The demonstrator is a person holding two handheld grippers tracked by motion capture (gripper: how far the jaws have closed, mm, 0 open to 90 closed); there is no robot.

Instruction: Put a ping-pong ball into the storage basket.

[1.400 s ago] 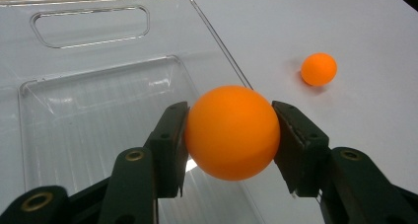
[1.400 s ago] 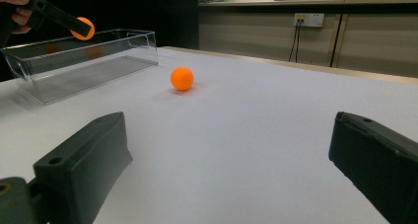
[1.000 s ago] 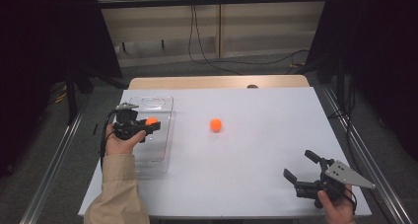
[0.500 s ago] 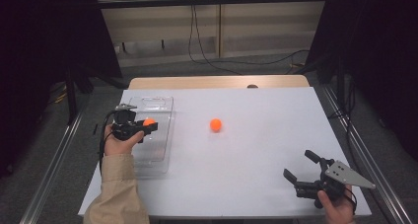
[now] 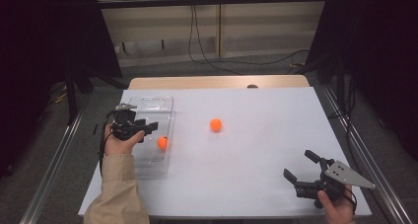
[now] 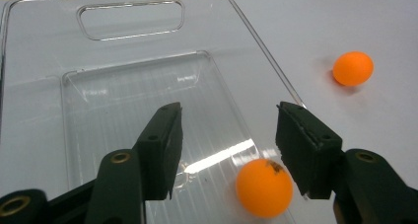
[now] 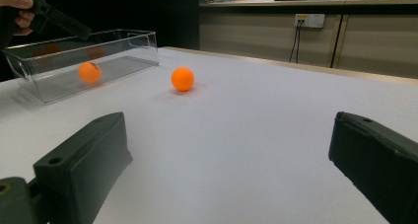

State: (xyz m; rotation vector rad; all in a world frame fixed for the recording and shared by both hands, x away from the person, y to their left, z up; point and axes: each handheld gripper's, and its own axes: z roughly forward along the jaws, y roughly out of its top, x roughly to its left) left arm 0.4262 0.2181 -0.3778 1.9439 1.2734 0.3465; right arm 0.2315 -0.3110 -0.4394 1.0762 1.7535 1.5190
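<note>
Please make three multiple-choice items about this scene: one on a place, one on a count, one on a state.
1. Where is the orange ball nearest the left hand-held gripper?
A. Inside the clear plastic tray
B. At the table's far edge
C. Between the right hand-held gripper's jaws

2. How many small orange balls are there?
A. One
B. Two
C. Four

3. How do the right hand-held gripper's jaws stand?
A. Shut on a ball
B. Shut on the tray's rim
C. Open with nothing between them

Answers:
1. A: the orange ball in the tray lies within the walls of the clear plastic tray.
2. B: besides that one, a second orange ball lies on the white table.
3. C: the right hand-held gripper has its jaws wide apart over bare table.
</note>
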